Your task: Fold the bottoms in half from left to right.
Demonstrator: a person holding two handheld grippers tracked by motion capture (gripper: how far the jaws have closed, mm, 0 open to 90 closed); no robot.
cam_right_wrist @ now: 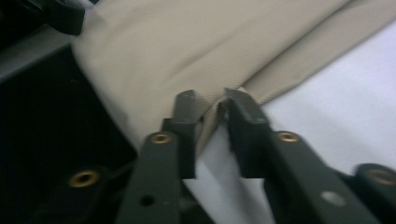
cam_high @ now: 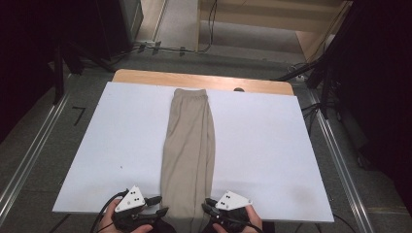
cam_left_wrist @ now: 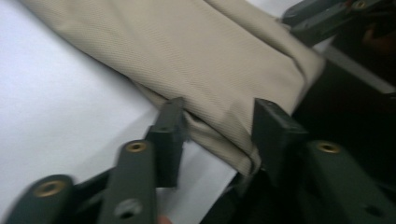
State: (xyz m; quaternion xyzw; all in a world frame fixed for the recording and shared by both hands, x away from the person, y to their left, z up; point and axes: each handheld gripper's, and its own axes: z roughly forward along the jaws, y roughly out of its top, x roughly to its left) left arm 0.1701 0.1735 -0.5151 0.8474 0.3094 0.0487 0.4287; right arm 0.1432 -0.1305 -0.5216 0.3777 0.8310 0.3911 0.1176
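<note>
pants [cam_high: 188, 145] laid lengthwise down the white board [cam_high: 121, 145] (hem hangs off near edge) | left gripper [cam_high: 156, 206] pinching hem's left edge | right gripper [cam_high: 208, 205] clamped on right edge

White board [cam_high: 121, 145] covers a wooden table [cam_high: 145, 76]; cables [cam_high: 175, 48], seemingly, behind.

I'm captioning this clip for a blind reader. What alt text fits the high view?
A pair of folded beige trousers lies lengthwise down the middle of a white table, waistband at the far end. At the near edge, the left gripper and right gripper grip the trousers' two sides.
</note>
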